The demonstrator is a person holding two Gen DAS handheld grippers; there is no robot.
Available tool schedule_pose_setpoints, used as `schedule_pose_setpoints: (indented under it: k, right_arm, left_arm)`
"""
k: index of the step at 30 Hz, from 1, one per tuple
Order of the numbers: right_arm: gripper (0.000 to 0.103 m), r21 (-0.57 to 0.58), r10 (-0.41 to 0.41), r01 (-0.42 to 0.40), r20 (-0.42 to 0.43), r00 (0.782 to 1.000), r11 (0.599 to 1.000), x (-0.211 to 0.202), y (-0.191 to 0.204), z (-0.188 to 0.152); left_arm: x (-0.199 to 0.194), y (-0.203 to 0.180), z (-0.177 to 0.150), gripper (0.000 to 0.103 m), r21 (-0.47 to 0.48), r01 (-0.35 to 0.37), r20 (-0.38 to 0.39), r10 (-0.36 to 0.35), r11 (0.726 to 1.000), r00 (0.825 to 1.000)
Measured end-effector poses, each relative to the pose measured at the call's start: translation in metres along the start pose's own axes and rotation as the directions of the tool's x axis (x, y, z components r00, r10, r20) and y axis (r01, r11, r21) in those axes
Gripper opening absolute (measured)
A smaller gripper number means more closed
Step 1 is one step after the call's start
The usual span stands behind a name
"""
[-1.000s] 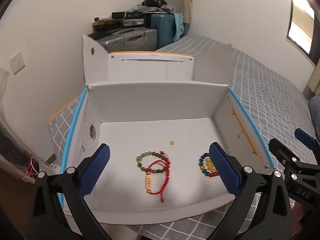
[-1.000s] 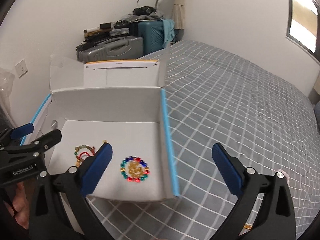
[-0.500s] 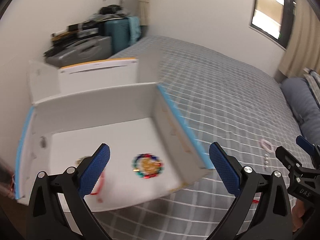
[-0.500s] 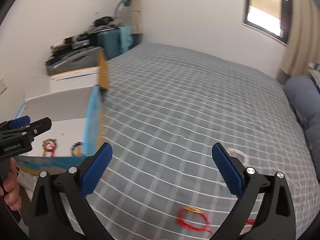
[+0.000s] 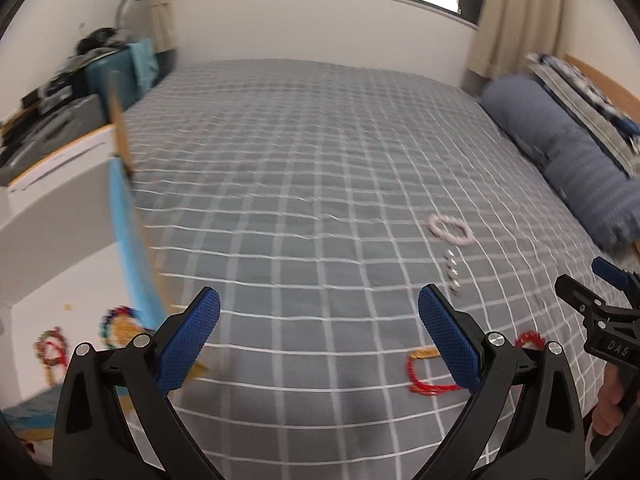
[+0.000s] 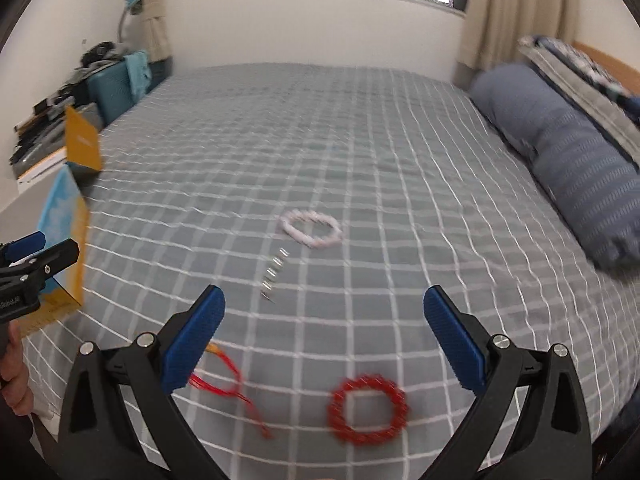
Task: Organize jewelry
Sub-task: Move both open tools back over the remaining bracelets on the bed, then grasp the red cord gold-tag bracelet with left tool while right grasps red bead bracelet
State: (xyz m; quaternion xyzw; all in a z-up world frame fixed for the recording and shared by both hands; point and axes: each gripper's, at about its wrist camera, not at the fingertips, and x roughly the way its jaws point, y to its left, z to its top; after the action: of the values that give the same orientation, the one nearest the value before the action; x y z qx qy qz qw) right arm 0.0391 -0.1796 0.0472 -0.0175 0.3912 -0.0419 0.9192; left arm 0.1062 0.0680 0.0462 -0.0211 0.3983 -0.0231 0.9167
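Both grippers, left (image 5: 319, 330) and right (image 6: 325, 330), hang released and empty above the grey checked bedspread (image 6: 360, 152). The step in hand looks like fetching the next piece. The red coiled bracelet (image 6: 368, 410) lies nearest, so the right gripper should probably lower and straddle it.

Motion-blurred red cord bracelet (image 6: 224, 376) partly behind the right tool's finger (image 6: 192, 340); box (image 5: 48, 240) cut off at frame edge.

Open white cardboard box (image 5: 60, 240) at left edge of grey checked bedspread (image 6: 320, 140). Pale pink bead bracelet (image 6: 311, 229) mid-bed; red coiled bracelet (image 6: 368, 409) nearer, red cord bracelet (image 6: 224, 380) to its left.
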Motion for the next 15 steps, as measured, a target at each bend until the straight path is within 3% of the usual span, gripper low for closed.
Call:
schedule_pose_setpoints:
  k: [15]
  right_arm:
    - [0.096,0.081,-0.055,0.068,-0.153,0.987,0.994,0.038,-0.062,-0.078]
  left_arm:
    - [0.068,-0.077,-0.058,0.097,0.108,0.122,-0.107,-0.111,0.987,0.988]
